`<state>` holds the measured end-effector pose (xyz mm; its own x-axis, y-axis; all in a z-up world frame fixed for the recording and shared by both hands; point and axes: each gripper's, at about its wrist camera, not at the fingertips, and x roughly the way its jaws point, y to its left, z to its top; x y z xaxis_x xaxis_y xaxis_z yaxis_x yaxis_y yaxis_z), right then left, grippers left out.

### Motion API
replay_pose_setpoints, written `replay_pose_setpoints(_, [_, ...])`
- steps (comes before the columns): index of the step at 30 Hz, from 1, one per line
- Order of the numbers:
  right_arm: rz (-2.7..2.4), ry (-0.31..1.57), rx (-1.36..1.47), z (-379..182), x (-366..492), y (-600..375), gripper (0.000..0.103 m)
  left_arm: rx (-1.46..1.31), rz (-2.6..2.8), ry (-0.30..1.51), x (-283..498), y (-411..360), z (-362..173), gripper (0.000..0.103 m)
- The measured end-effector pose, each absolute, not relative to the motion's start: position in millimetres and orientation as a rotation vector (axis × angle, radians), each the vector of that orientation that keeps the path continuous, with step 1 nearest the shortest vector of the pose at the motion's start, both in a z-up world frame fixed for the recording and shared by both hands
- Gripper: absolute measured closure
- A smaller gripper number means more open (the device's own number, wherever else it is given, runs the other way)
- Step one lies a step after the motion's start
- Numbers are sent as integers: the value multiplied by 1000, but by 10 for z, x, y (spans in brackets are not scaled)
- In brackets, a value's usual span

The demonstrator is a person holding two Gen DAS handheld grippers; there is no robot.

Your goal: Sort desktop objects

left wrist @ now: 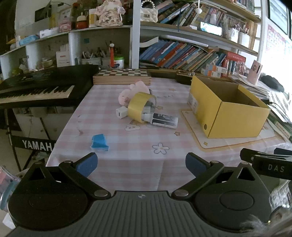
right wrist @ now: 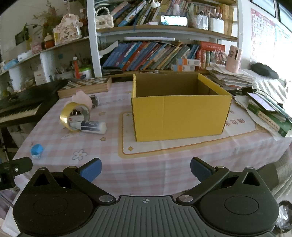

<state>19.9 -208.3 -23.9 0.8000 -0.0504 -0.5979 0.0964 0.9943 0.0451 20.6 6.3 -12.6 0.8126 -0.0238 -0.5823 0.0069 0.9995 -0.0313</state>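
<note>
Both claws, the left claw [left wrist: 141, 163] and right claw [right wrist: 146, 168], hang spread and empty at the frames' bottom, so take the blue eraser [left wrist: 99, 142] at lower left first (nearest, loose) squarely before carrying it to the yellow box [right wrist: 179, 109] mid-frame on the desk [right wrist: 146, 164].

A table [left wrist: 127, 164] under a pink checked cloth stands against crowded bookshelves [left wrist: 182, 54]. A black keyboard [left wrist: 36, 87] sits to the left; bright daylight floods from a window [right wrist: 284, 11] on the right.
</note>
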Motion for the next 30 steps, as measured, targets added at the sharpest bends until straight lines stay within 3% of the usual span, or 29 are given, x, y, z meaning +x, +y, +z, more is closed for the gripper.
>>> replay_pose_setpoints(30, [-94,648,83,-231,133,-2096,0,-35,-33,632,168,77,-99,0])
